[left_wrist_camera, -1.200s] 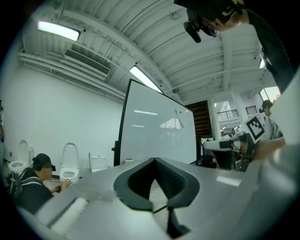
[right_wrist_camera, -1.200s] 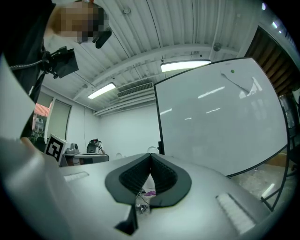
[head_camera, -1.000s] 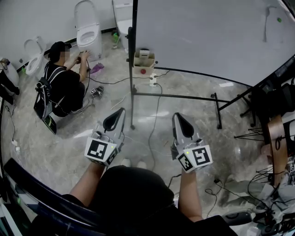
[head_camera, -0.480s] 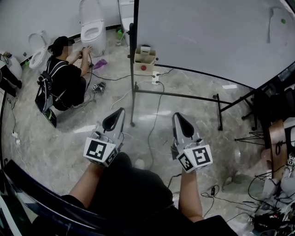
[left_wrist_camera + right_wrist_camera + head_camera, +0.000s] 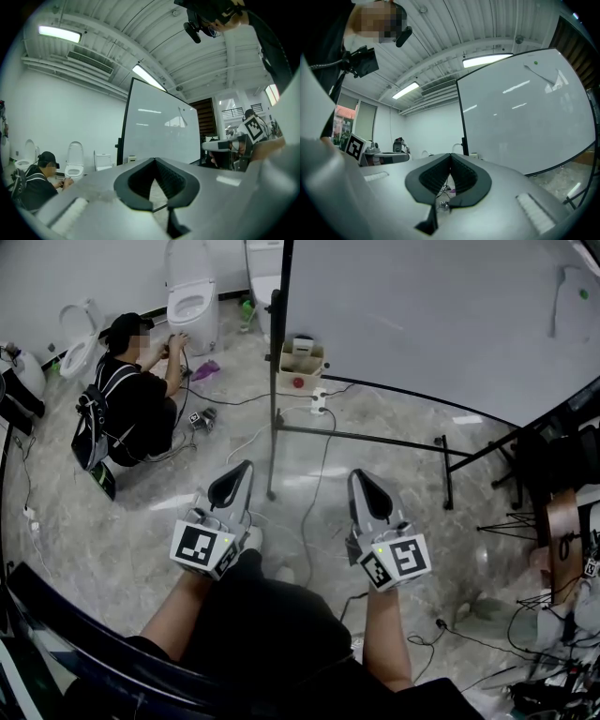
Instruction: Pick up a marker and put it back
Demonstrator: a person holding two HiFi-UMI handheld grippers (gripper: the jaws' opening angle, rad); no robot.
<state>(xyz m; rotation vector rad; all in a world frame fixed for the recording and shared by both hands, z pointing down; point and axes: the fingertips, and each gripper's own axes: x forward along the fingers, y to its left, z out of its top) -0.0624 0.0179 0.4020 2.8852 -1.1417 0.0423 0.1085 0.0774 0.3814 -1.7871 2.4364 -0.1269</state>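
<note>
I can make out no marker in any view. A large whiteboard (image 5: pixel 431 315) on a black stand rises ahead and to the right; it also fills the left gripper view (image 5: pixel 154 136) and the right gripper view (image 5: pixel 520 117). My left gripper (image 5: pixel 242 471) and right gripper (image 5: pixel 361 477) are held side by side at waist height above the marble floor, pointing toward the board. Both are shut with nothing between the jaws: the dark pads meet at the tips of the left gripper (image 5: pixel 154 160) and the right gripper (image 5: pixel 450 155).
A person (image 5: pixel 131 404) crouches at the far left by a toilet (image 5: pixel 192 301); another toilet (image 5: pixel 75 334) stands further left. A cardboard box (image 5: pixel 302 359) and power strip (image 5: pixel 317 399) lie by the stand's foot (image 5: pixel 375 439). Cables cross the floor. Chairs and cable clutter (image 5: pixel 562 531) crowd the right.
The head view has shifted slightly, so the whiteboard and floor sit a little differently in frame. Both grippers stay in the same place, shut and empty.
</note>
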